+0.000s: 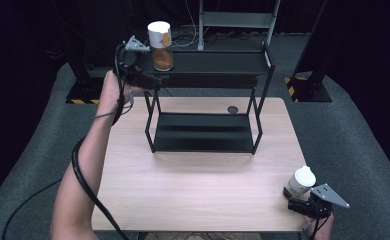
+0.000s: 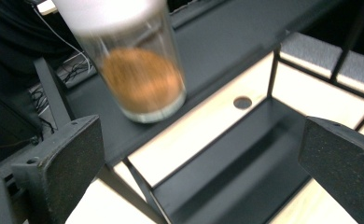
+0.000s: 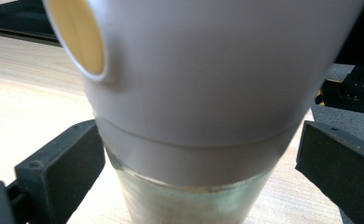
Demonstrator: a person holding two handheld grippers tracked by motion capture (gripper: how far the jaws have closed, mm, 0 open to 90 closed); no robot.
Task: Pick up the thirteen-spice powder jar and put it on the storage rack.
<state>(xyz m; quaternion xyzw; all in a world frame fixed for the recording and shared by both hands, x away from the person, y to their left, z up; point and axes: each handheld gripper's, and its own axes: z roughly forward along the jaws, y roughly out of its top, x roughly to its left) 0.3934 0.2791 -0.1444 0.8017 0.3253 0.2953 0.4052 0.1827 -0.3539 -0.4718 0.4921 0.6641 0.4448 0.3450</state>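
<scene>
Jaws of the left gripper (image 1: 150, 75) stand wide apart with nothing between them, just in front of the spice jar (image 1: 160, 46), which stands upright at the left end of the rack's (image 1: 208, 62) top shelf. Since the jar sits close to that end, the safest move is probably to draw the gripper straight back and level, clear of the glass and the rack's edge. On the tabletop (image 1: 198, 185), the right gripper (image 1: 297, 199) has its pads on either side of the white-capped jar (image 1: 301, 181) at the near right corner, seemingly without pressing. Closing squarely below the cap should give a steady hold.
</scene>
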